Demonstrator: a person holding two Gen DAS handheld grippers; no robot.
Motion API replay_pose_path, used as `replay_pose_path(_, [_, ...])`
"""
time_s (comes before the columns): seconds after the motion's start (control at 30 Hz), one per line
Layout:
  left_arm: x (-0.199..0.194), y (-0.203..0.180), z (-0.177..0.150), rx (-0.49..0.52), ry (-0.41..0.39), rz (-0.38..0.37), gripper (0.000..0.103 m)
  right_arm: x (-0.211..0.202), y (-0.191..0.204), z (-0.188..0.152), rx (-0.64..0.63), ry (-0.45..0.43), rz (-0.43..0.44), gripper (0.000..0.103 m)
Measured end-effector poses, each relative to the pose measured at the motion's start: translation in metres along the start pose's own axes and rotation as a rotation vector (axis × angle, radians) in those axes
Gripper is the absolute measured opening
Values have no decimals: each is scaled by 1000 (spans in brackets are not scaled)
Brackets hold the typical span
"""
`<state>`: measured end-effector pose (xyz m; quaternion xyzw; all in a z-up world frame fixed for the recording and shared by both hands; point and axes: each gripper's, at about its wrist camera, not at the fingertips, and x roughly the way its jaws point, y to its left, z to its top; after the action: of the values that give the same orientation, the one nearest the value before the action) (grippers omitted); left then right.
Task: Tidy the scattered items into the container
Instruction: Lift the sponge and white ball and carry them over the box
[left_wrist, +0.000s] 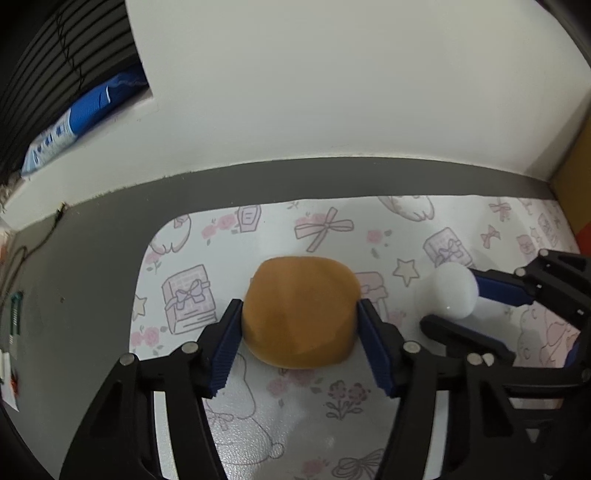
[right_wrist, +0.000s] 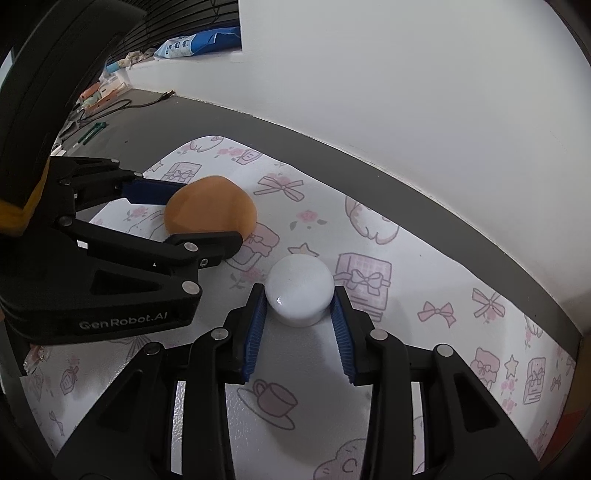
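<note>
The left gripper (left_wrist: 299, 325) has its two blue ribbed pads pressed on the sides of a round, soft-looking orange bun-shaped thing (left_wrist: 301, 314). The pads touch it on both sides, so it is pinched. The orange thing sits on the white mat with pink bows and books printed on it (left_wrist: 258, 417), near the mat's middle.

The right gripper (right_wrist: 300, 317) has its pads tight on a small, smooth white round lid-shaped thing (right_wrist: 299, 290). That one is pinched too. It rests on the same mat, just beside the orange thing but not touching it.

Both hands seem to be at the grab step. The container is not in view in either picture, so I cannot tell where it stands.

To do this step well, I think each hand should squeeze only a little. The orange thing looks squishy, so a hard squeeze could squash it or make it pop out. The white thing looks slick and shiny, so it may slip if the pads sit too near its top edge.

The two grippers are close together. Lift straight up first, one a bit before the other, so the black fingers do not bump.
</note>
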<state>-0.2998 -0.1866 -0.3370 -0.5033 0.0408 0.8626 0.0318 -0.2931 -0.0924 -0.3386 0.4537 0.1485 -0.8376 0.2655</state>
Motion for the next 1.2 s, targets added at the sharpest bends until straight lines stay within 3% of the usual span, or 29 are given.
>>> replay_pose_path(0.5, [1,-20,-4,-4,-26,42,48,-13,-19,-15,45,-9,-21,37])
replay_pose_path(1.03, [-35,-79,5,30,-90,51,47,-47,-28,-28,64,-54,-42,37])
replay_pose_path(1.2, [-67,-60,-5,39,-118,49,47,-64,-31,-30,71,-70,-55,37])
